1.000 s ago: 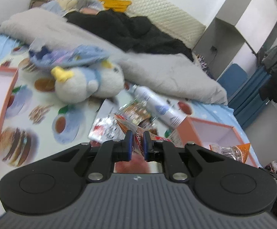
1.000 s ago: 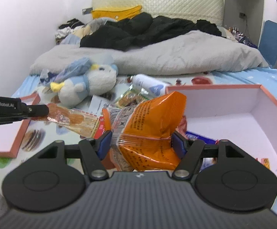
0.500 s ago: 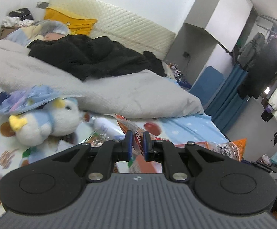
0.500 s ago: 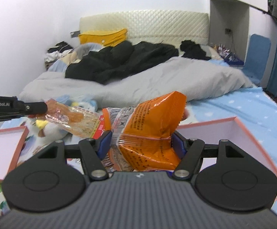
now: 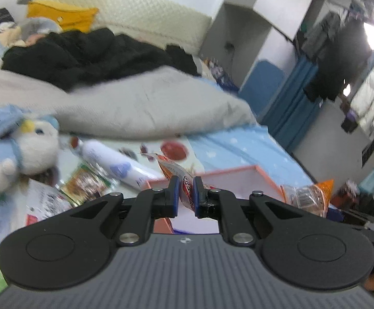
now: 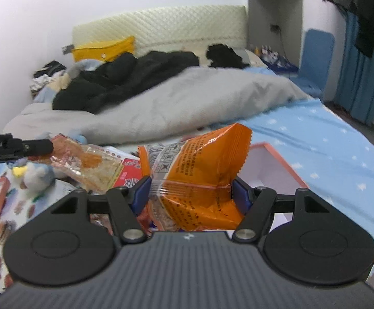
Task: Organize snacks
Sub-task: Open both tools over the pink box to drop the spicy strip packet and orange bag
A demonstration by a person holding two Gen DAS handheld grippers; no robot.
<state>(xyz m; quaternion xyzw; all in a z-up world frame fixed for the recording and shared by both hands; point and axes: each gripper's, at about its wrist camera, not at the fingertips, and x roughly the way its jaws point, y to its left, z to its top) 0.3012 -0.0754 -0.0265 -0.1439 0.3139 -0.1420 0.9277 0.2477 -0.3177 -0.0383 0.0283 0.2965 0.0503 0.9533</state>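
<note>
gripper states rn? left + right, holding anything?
Left gripper: shut on a thin clear snack packet.
Right gripper: shut on a puffy orange snack bag.

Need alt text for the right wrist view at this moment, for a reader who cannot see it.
The right gripper is shut on a puffy orange plastic snack bag above a bed. At left, the left gripper holds a clear packet of orange snack; a pink-rimmed white box lies behind, on the blue starred sheet.
</note>
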